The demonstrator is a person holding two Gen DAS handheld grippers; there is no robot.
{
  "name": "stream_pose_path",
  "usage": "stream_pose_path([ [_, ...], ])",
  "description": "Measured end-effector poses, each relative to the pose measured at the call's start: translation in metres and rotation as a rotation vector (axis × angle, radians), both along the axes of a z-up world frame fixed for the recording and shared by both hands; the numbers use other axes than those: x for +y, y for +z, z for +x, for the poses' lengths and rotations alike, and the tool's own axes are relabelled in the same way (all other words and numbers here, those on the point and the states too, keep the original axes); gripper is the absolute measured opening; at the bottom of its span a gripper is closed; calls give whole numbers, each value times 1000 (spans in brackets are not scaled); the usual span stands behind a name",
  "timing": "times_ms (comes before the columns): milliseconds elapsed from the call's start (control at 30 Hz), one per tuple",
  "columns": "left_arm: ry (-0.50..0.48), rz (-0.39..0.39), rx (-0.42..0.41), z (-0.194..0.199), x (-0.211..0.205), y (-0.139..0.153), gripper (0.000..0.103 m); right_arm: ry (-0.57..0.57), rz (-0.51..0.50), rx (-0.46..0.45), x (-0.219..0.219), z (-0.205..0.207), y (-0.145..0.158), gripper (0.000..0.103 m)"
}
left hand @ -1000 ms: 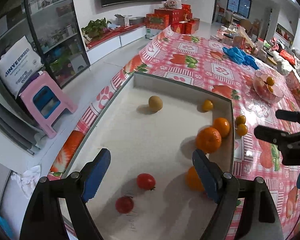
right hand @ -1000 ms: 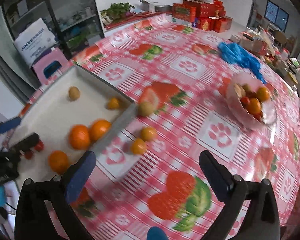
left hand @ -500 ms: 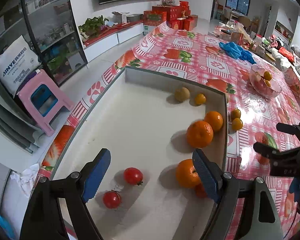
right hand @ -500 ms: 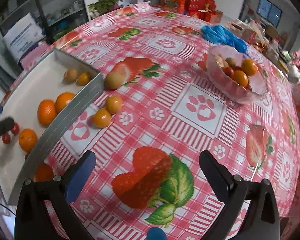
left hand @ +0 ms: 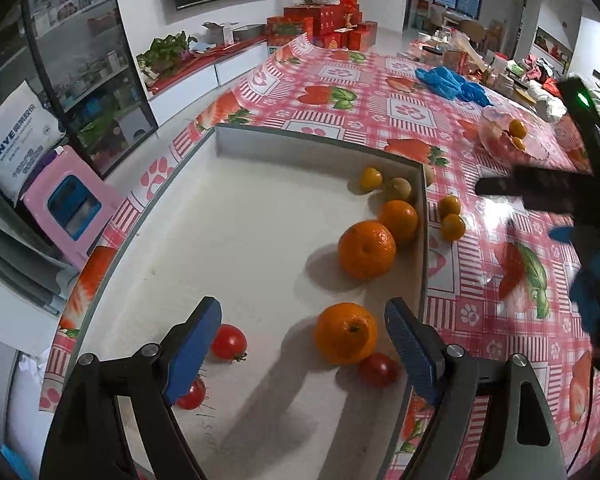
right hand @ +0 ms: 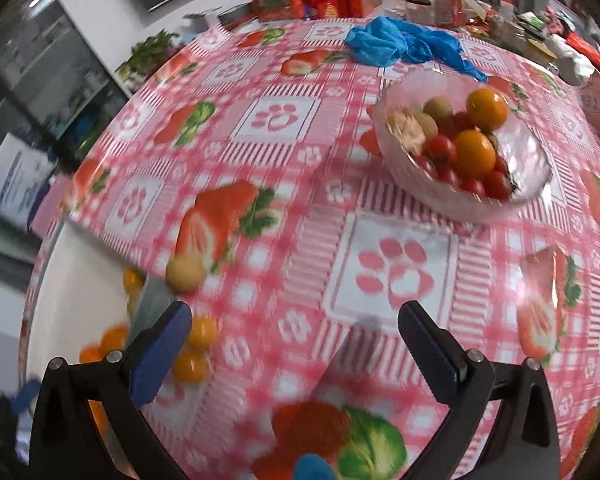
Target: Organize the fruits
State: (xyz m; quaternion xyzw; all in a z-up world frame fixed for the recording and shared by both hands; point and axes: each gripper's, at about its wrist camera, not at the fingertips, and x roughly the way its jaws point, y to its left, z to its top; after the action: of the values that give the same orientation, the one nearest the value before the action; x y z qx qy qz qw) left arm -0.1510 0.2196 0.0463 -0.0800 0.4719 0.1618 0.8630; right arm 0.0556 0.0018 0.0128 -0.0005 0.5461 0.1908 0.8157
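Left tongs (left hand: 304,344) gape wide, holding nothing, over the white tray (left hand: 260,148) — an orange (left hand: 346,333) lies between them. Right tongs (right hand: 294,346), apparently empty, gape near the fruit bowl (right hand: 460,200).

Right wrist view is smeared, so the small oranges (right hand: 192,350) by the tray (right hand: 80,280) are just blobs. In the left wrist view, the left tool's pad (left hand: 192,354) half covers a cherry tomato (left hand: 191,394), and the right tool (left hand: 580,216) is blurred.
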Motion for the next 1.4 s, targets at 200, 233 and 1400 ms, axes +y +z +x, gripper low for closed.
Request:
stream_pose_path([
  [200, 5, -13, -1, -5, 2, -1, 85, -35, -20, -23, 26, 21, -9, 103],
  [233, 8, -14, 0, -6, 3, -2, 85, -36, -30, -25, 29, 24, -10, 103],
  [1400, 8, 9, -17, -22, -2, -3, 85, 445, -100, -209, 70, -34, -14, 30],
])
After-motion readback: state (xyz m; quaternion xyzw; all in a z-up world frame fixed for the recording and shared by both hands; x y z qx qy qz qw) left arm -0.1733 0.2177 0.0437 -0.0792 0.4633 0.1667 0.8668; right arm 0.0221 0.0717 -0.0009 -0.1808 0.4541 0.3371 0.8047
